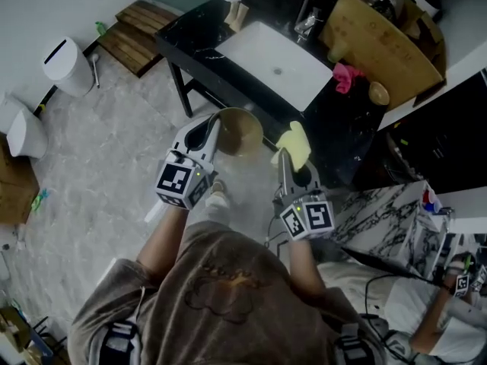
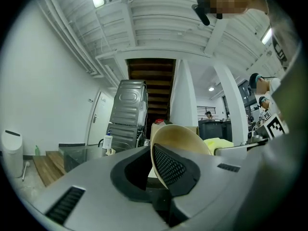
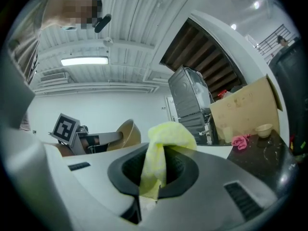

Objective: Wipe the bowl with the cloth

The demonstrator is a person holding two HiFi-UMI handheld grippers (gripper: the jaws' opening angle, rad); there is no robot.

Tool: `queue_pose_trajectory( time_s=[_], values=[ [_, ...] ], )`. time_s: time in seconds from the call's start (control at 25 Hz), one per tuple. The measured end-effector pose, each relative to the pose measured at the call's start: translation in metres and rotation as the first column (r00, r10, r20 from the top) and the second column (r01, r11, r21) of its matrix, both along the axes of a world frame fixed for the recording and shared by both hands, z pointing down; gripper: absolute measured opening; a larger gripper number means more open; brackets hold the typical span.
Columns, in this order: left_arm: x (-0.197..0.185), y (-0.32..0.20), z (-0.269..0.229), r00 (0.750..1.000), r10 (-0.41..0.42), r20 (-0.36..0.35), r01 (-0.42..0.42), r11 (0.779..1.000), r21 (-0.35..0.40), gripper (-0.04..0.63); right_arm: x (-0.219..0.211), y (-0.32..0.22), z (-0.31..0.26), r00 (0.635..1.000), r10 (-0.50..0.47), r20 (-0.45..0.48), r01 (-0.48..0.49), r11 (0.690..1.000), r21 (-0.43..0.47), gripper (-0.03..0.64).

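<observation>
Left hand-held gripper (image 1: 213, 131) is clamping rim of bowl (image 1: 243, 131), holding it in air at near edge of table (image 1: 194, 36). Right hand-held gripper (image 1: 289, 162) is pinching yellow cloth (image 1: 295, 141) just right of bowl, apart from it. Advice: tilting bowl opening toward cloth, pressing cloth inside, wiping round wall.

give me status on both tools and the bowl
Left tool shut on bowl rim, held in the air. Right tool shut on yellow cloth. Yellow cloth beside bowl, not touching; nothing between them.
</observation>
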State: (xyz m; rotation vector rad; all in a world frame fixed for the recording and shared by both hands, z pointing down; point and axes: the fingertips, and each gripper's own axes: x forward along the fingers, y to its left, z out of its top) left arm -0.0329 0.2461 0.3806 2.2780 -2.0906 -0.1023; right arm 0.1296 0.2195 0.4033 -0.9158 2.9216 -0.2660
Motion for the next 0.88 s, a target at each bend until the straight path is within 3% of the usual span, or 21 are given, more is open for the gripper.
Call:
queue_pose_trajectory(
  time_s=[0.4, 0.64, 0.88],
  values=[
    [-0.063, -0.108, -0.002, 0.994, 0.109, 0.002, -0.109, 0.994, -0.013, 0.020, -0.065, -0.094, -0.009, 0.995, 0.095, -0.013, -0.094, 0.995, 0.018, 0.021],
    [-0.073, -0.149, -0.003, 0.986, 0.169, -0.002, -0.169, 0.986, -0.007, 0.020, -0.075, -0.129, -0.009, 0.989, 0.145, -0.026, -0.145, 0.989, 0.020, 0.021],
    [-0.076, -0.179, 0.000, 0.979, 0.204, 0.000, -0.203, 0.978, -0.052, 0.021, -0.072, -0.153, -0.008, 0.981, 0.188, -0.039, -0.187, 0.982, 0.014, 0.021]
  ],
)
